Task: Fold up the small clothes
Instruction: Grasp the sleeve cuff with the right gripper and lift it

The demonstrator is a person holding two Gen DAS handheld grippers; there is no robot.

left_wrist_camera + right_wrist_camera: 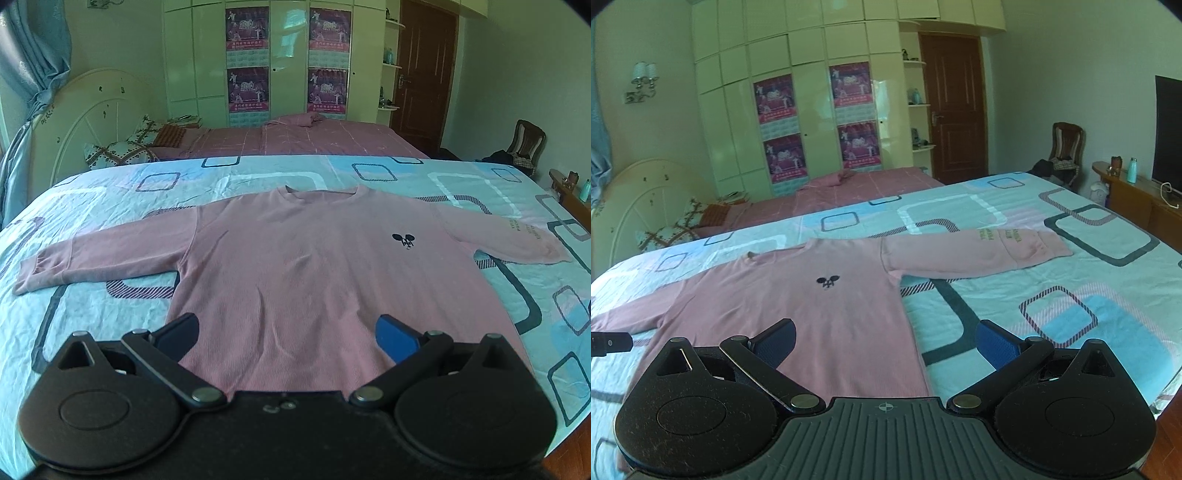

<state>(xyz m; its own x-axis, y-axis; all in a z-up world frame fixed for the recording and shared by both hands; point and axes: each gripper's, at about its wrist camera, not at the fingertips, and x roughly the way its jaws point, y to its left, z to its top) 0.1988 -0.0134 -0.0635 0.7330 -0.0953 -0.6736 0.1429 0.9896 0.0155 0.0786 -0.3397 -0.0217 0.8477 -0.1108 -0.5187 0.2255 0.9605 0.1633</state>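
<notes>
A pink long-sleeved sweatshirt (295, 266) with a small black chest logo lies flat, front up, on the bed, both sleeves spread out. It also shows in the right wrist view (798, 306). My left gripper (288, 332) is open and empty, above the shirt's lower hem near its middle. My right gripper (884, 341) is open and empty, above the shirt's lower right edge; its right finger hangs over the sheet. The right sleeve (979, 251) with yellow lettering stretches to the right. The left sleeve (103, 254) stretches to the left.
The bed sheet (517, 295) is light blue with rounded square patterns. A second bed with a pink cover (295, 140) stands behind. A wardrobe, a brown door, a chair (1065, 147) and a wooden TV stand (1137, 192) lie beyond. The bed's near right edge drops to the floor.
</notes>
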